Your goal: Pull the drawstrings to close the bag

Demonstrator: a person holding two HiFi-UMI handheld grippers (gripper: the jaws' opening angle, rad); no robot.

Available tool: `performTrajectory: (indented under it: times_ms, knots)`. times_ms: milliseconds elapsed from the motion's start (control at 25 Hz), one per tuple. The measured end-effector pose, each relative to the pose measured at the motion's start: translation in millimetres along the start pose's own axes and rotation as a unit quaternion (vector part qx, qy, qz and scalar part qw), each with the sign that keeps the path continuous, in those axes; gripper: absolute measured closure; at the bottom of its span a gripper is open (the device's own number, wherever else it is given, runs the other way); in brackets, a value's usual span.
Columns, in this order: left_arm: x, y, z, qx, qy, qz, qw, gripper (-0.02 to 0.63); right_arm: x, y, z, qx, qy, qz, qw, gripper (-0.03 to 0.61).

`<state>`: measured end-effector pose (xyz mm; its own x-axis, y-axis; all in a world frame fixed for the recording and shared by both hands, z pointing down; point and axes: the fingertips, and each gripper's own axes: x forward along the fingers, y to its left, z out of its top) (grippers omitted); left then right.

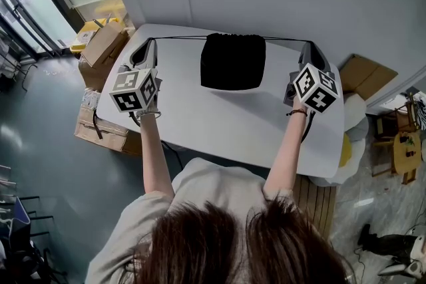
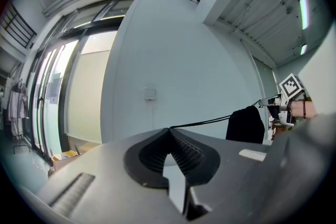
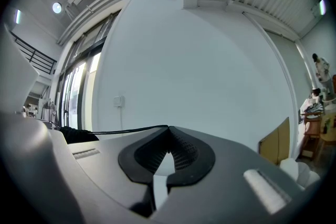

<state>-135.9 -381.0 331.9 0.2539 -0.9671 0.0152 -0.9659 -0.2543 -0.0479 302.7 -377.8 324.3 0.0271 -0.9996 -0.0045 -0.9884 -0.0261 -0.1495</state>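
Your left gripper [image 1: 153, 42], frame left, clamps left drawstring [image 1: 180, 37]; right gripper [image 1: 308, 44] clamps right drawstring [image 1: 285, 40]; black bag [image 1: 233, 63] centre, cinched.

Both arms reach forward, spread wide and nearly straight. The left forearm [image 1: 152, 153] and right forearm [image 1: 285, 149] run bare from the sleeves to the wrists. The left hand [image 1: 152, 106] grips the rear of the left gripper [image 1: 149, 44], just under its marker cube [image 1: 136, 90]. The right hand [image 1: 295, 107] holds the right gripper [image 1: 308, 44] the same way, below its own cube [image 1: 315, 88]. Both grippers point level, away from the person. The left gripper's jaws are pressed together, pinching the left drawstring [image 2: 210, 122] at their tips. The right gripper's jaws are likewise together, pinching the right drawstring [image 3: 126, 130], which leaves the tips toward the other gripper.
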Motion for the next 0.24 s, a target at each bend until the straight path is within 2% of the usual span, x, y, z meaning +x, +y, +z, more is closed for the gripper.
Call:
performTrajectory:
  times_ms: [240]
  knots:
    - [0.0, 2.0, 3.2, 0.003, -0.004, -0.002, 1.0, 0.612, -0.8, 2.4, 4.2, 0.0, -0.005, -0.002, 1.0, 0.561]
